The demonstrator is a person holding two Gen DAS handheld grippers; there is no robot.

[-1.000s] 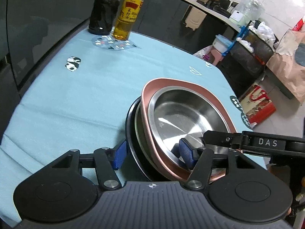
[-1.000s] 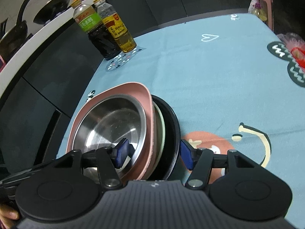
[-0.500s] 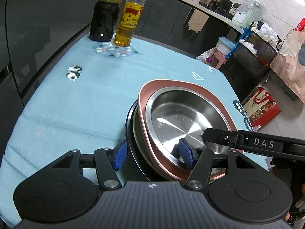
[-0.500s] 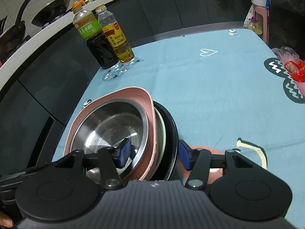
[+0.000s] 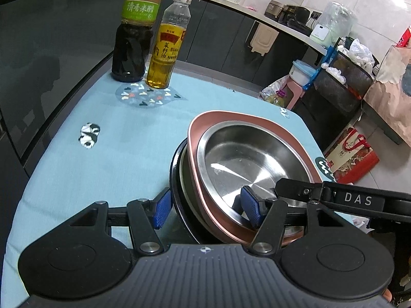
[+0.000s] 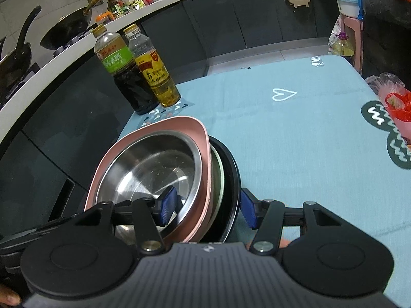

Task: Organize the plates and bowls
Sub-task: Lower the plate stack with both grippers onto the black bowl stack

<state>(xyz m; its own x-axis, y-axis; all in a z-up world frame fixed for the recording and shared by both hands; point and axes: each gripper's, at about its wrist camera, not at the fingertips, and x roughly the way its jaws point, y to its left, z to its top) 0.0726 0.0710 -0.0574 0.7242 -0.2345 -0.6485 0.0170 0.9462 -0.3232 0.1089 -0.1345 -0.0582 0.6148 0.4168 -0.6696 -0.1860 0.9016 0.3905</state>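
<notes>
A stack of dishes is held between both grippers: a steel bowl [image 5: 244, 159] nested in a pink plate [image 5: 218, 118], then a pale plate and a black plate [image 5: 174, 177]. My left gripper [image 5: 206, 208] is shut on the stack's near edge, one pad inside the steel bowl, the other outside the black plate. My right gripper [image 6: 206, 205] is shut on the opposite edge of the same stack [image 6: 154, 169] in the same way. The stack stands tilted on edge above the blue tablecloth [image 6: 295, 133]. The right gripper's finger [image 5: 334, 197] shows in the left wrist view.
Two bottles, a dark vinegar one [image 5: 133, 38] and a yellow oil one [image 5: 167, 48], stand at the table's far corner [image 6: 133, 82]. A red bag [image 6: 398, 102] lies at the right table edge. Kitchen counter, woks and floor clutter lie beyond the table.
Both grippers with the stack have lifted and drawn back a little; the bottles and far counter now sit lower and fuller in view. The grip on the stack is unchanged.
</notes>
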